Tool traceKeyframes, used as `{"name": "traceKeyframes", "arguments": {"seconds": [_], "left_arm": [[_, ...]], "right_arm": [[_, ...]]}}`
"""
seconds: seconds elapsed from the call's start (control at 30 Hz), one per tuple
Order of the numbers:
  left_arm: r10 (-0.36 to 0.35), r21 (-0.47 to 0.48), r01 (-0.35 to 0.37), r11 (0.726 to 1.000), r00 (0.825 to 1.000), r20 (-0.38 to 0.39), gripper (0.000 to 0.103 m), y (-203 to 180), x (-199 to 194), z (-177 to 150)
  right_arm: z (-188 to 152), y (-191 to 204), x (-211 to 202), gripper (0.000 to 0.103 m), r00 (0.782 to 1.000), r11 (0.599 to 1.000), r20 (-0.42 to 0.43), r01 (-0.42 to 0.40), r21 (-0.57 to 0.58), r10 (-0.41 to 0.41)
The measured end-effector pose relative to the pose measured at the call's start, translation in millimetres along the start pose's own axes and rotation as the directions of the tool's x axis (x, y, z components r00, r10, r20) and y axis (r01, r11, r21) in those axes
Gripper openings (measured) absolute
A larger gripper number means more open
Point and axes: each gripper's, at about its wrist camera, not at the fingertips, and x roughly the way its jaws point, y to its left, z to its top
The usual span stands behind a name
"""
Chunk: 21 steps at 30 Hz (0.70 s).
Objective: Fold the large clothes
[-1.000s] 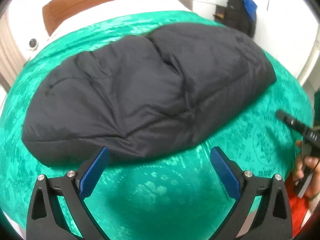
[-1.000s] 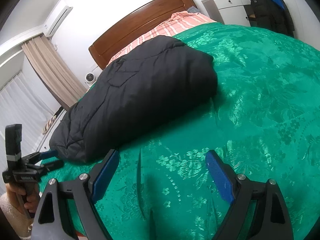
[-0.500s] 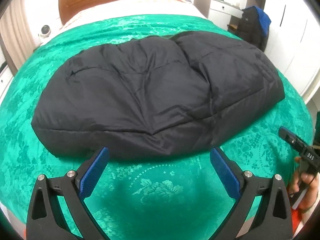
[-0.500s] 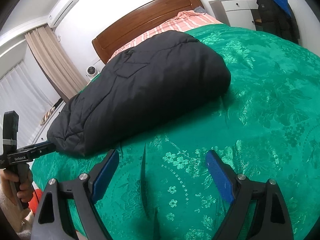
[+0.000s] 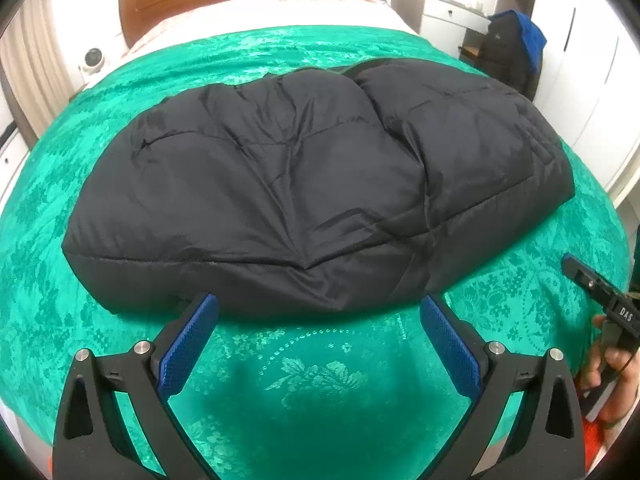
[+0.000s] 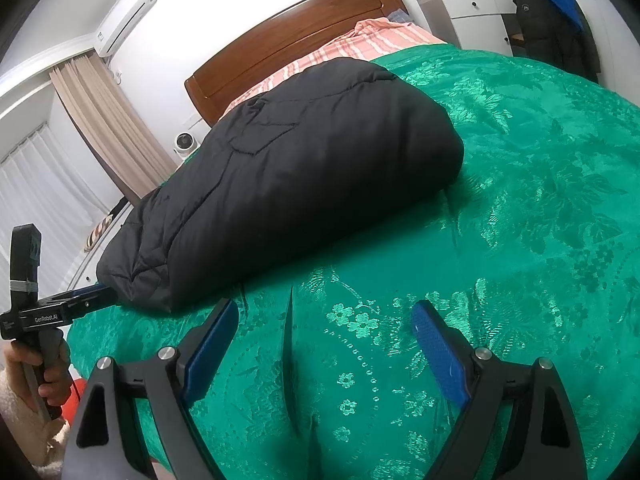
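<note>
While the puffy black quilted jacket (image 5: 312, 184) lies folded into a thick bundle across the middle of the left wrist frame, it is supported by the green floral-patterned satin bedspread (image 5: 320, 380), which fills the lower half of both views. The left gripper (image 5: 318, 312) is seen at the bottom centre of its own frame with its 2 blue-padded fingers (image 5: 188, 344) spread wide; nothing is held between them, and their tips are placed just in front of the jacket's near edge. In the right wrist frame the jacket (image 6: 304, 184) is shown running from lower left to upper centre. The right gripper (image 6: 324, 320) is likewise spread wide at the bottom of that frame, with only bedspread (image 6: 520, 200) between its pads, beside the jacket's near end. The left gripper (image 6: 86, 300) is also seen at the left edge, its tip close against the jacket's corner. A brown wooden headboard (image 6: 296, 36) is visible at the upper centre, and a striped pink sheet (image 6: 360, 44) is seen just below it.
</note>
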Motion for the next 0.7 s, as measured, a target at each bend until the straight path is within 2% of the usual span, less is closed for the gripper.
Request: {"name": "traceKeyframes", "arguments": {"seconds": [0.7], "left_arm": [[0.004, -0.003, -0.004, 1.000, 1.000, 0.014, 0.101, -2.2, -1.2, 4.5]], "right_arm": [[-0.1, 0.1, 0.8, 0.088, 1.000, 1.000, -0.002, -0.003, 0.001, 0.003]]}}
